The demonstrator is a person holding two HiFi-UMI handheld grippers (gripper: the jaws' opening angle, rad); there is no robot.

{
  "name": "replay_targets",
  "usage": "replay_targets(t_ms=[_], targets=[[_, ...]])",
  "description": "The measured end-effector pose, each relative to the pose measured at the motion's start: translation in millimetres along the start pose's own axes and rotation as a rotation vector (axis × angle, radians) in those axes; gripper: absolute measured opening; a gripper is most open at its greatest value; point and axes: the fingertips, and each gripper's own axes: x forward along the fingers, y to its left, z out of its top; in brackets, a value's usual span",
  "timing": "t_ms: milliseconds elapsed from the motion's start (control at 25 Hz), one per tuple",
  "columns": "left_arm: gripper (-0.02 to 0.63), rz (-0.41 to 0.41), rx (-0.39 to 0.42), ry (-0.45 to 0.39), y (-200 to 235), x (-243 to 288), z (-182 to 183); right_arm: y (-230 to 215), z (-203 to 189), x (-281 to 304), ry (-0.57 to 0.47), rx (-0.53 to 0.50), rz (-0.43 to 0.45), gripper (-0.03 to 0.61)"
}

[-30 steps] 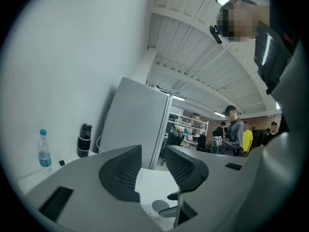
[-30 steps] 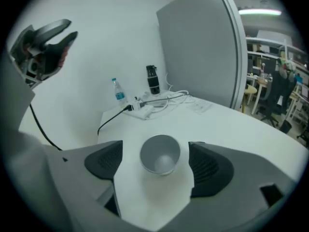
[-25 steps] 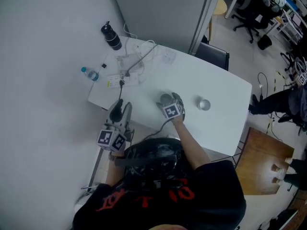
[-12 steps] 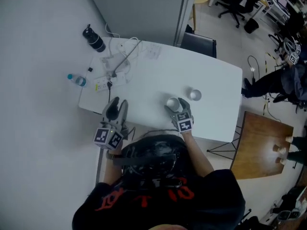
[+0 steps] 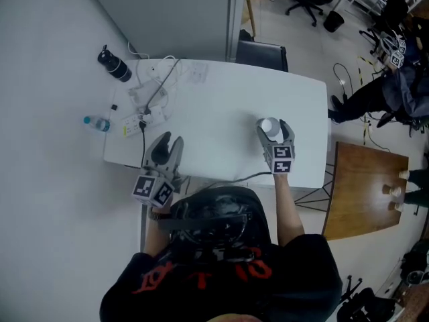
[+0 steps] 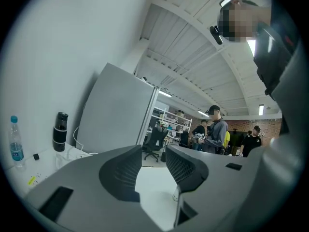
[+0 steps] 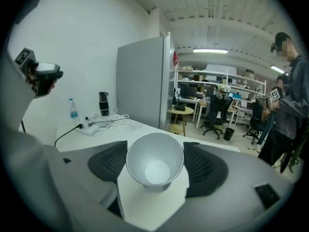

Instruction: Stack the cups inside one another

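Our R gripper (image 5: pixel 275 130) has the cup (image 5: pixel 269 125) pinched betw. both pads; its jaws have just been closing and stand fairly wide round the cup's wall. The cup is over the right part of the white table (image 5: pixel 221 106), near the front edge; its mouth is tipped back toward that gripper's camera, pale inside showing; whether it's clear of the tabletop we can't tell. Our L gripper (image 5: pixel 168 147) hangs at the table's front-left edge, well apart from the cup; its jaws are a narrow gap apart w/ nothing betw. them. At the far-left corner: black flask (image 5: pixel 114 64); water bottle (image 5: pixel 96 122); cables (image 5: pixel 151 99).
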Motion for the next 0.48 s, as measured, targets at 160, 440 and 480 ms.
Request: replay_targets(t_ms=[160,440,480], targets=[[0.161,0.019,0.001,-0.003,6.7,-2.3,3.0,-6.2,-25.3,29.1,0.069,0.005,0.016,0.383],[0.161,0.035,0.011,0.006,6.7,-5.5,3.7,-2.4,3.5,0.8,-0.055,0.155,0.069,0.393],[0.161,0.031,0.016,0.011,4.9,-4.6,2.8,3.0,12.6,-9.2,-0.092,0.197,0.098,0.377]])
